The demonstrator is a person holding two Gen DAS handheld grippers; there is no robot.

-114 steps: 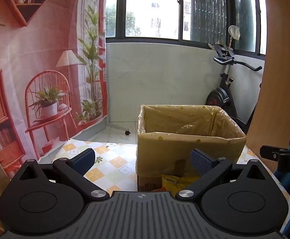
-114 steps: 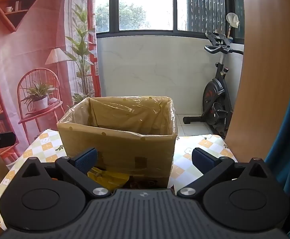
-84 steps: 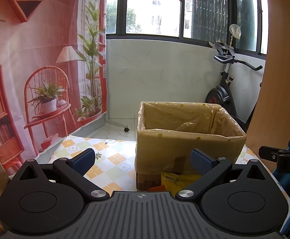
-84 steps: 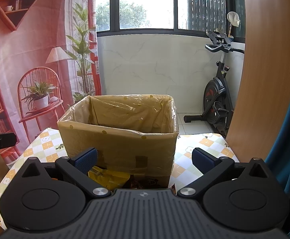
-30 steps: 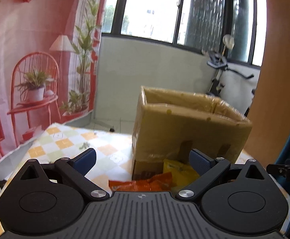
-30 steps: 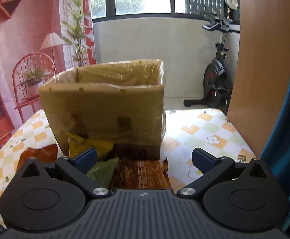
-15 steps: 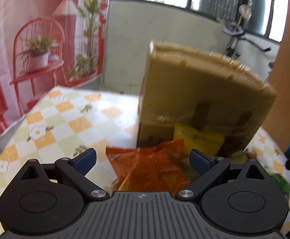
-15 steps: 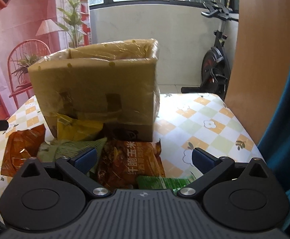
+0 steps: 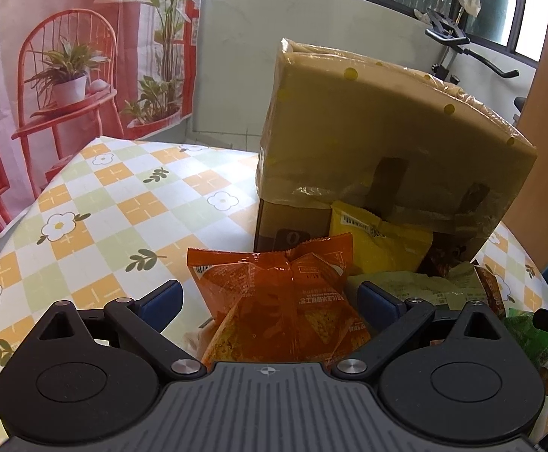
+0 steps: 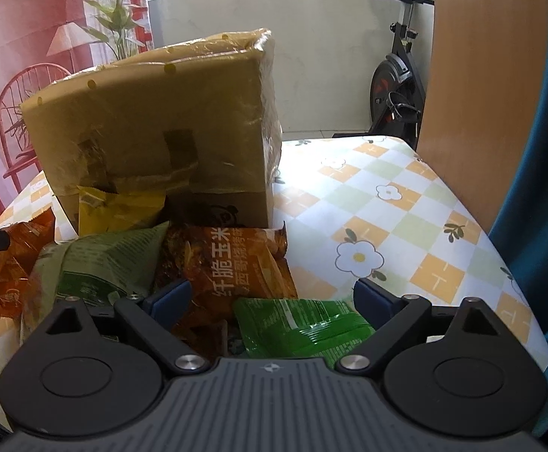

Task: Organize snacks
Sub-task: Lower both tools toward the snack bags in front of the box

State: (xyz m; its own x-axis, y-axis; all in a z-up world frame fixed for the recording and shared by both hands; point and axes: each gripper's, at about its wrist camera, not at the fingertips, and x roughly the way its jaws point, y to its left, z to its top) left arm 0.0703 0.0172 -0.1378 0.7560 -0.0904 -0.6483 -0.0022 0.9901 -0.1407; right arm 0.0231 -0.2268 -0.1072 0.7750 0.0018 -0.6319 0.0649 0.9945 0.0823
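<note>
From where I stand nothing has gone into the cardboard box (image 9: 387,139) yet, as far as one can judge; its inside is hidden from both grippers, so I may be wrong; every packet in sight lies on the checked tablecloth (image 9: 97,203) at the foot of the box. The left gripper (image 9: 270,297) has its jaws wide, with the orange packet (image 9: 289,301) lying between them, pads apparently clear of it; a yellow packet (image 9: 379,241) leans on the box at its one o'clock. The right gripper (image 10: 270,297) has just been narrowing its jaws, though they stand wide, straddling a bright green packet (image 10: 300,324) and the brown corn snack (image 10: 232,260) at twelve; a pale green bag (image 10: 100,263) sits at ten o'clock. All the lifting and dropping remains; the first grasps look imminent.
</note>
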